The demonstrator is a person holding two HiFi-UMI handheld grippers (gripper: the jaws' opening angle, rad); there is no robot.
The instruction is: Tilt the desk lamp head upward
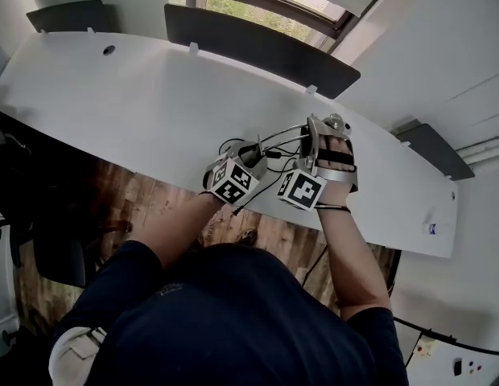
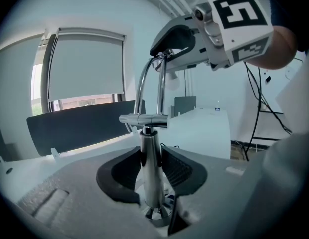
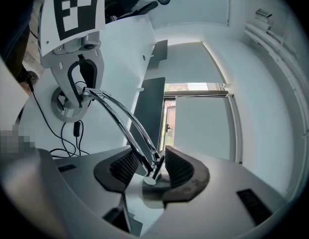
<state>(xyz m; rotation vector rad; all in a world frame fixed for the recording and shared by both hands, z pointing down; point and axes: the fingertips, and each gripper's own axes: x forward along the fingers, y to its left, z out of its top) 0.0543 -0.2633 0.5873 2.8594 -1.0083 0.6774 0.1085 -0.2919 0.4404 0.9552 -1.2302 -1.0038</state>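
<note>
Left gripper [image 2: 153,152] is clamped on the desk lamp's upright chrome post [image 2: 151,183], with a pad against each side of it. Right gripper [image 3: 153,164] stands wide, its pads clear of the lamp head [image 3: 150,181] between them. Beyond it, twin curved rods [image 3: 119,117] run down to the round base [image 3: 62,114] on the white desk [image 1: 153,103].

The right tongs [image 3: 150,159] stand apart around the lamp head [image 3: 150,190].
</note>
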